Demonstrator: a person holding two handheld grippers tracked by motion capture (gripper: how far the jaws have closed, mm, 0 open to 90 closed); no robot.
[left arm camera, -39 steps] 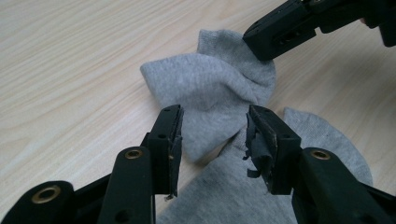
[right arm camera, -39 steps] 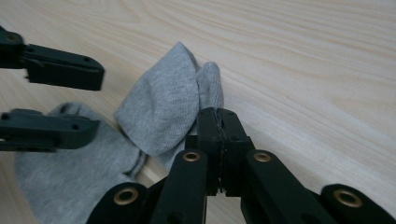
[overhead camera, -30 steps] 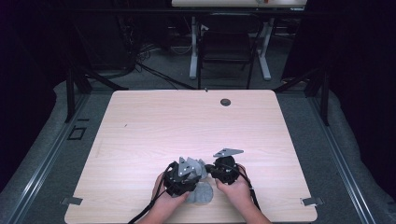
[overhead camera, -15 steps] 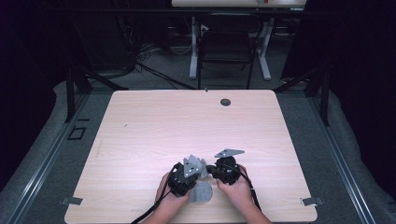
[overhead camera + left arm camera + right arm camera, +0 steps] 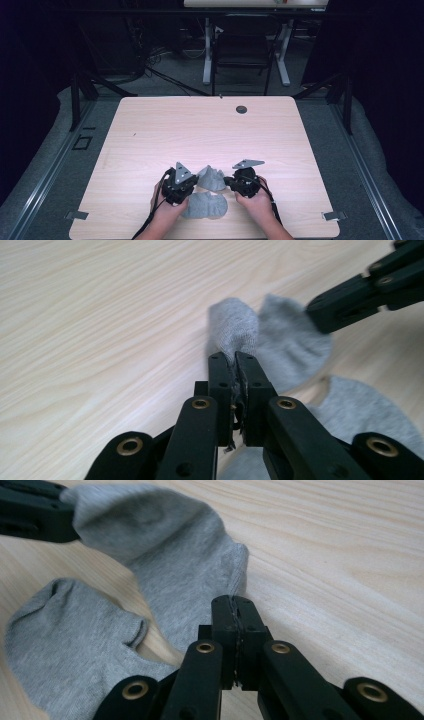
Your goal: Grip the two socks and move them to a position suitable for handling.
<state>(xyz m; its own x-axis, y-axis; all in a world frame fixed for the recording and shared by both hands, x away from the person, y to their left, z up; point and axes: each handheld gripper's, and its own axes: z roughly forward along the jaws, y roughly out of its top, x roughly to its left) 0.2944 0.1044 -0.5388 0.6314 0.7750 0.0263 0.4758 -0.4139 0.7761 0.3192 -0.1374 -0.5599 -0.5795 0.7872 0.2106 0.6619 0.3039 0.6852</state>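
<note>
Two grey socks lie near the table's front edge. The upper sock is stretched between both grippers and lifted a little. My left gripper is shut on its left end; in the left gripper view the grey cloth bulges out of the closed jaws. My right gripper is shut on the right edge of that same sock. A second grey sock lies flat on the wood just in front of it, also seen as a sock in the right gripper view and a sock in the left gripper view.
The light wooden table has a small dark round hole near its far edge. A dark chair and white desk legs stand beyond the table. The person's hands rest at the front edge.
Both grippers have moved apart a little, and the held sock is spread wider between them. The flat sock has not moved.
</note>
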